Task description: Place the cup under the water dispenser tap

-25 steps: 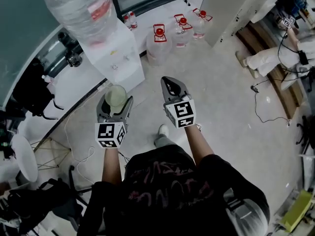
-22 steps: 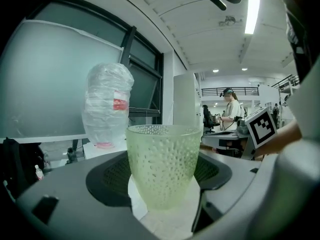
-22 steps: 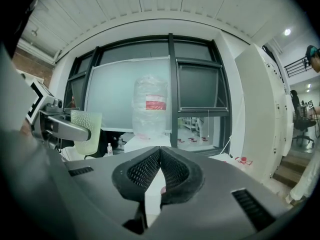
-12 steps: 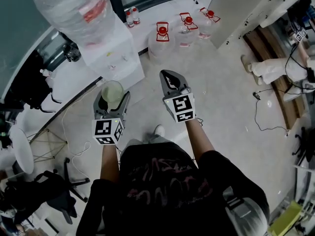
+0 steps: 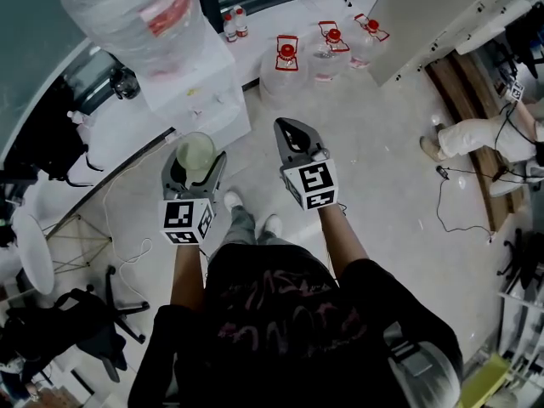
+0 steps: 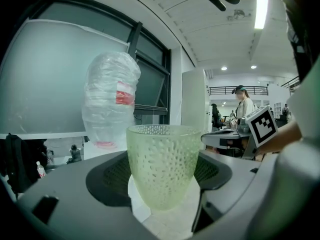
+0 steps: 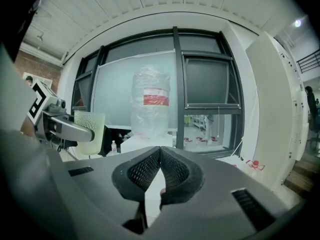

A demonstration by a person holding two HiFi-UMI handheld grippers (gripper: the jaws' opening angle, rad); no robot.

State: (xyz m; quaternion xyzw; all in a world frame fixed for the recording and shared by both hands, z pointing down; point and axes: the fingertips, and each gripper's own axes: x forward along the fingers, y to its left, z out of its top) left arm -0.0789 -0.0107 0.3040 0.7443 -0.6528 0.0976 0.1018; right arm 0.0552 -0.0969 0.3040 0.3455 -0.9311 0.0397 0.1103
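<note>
The cup [image 6: 162, 166], a pale green dimpled glass tumbler, stands upright and looks empty, clamped low on its wall between the two jaws of the left gripper [image 6: 161, 186], so that gripper is grasping it and carrying it in the air. In the head view the cup [image 5: 195, 154] sits at the tip of the left gripper [image 5: 195, 167], near the front of the white water dispenser [image 5: 202, 90] but apart from it, not yet under any tap. The big clear bottle [image 5: 136, 11] with its red label stands inverted on top of the dispenser. The taps themselves are too small to make out for certain on the front face. The right gripper [image 5: 293, 133] is held alongside, its jaws pressed together on nothing, as the right gripper view shows at its own jaws [image 7: 160, 156], with the cup [image 7: 90, 131] off to its left and the bottle [image 7: 150, 104] ahead. Spare water jugs [image 5: 285, 65] with red caps stand on the floor past the dispenser. I judge the step in hand to be the approach: the cup is gripped and faces the dispenser, but has yet to reach it. The next move calls for bringing the cup forward and down to the tap recess, keeping it level, centring it under one spout, and setting it down before the jaws let go.
</note>
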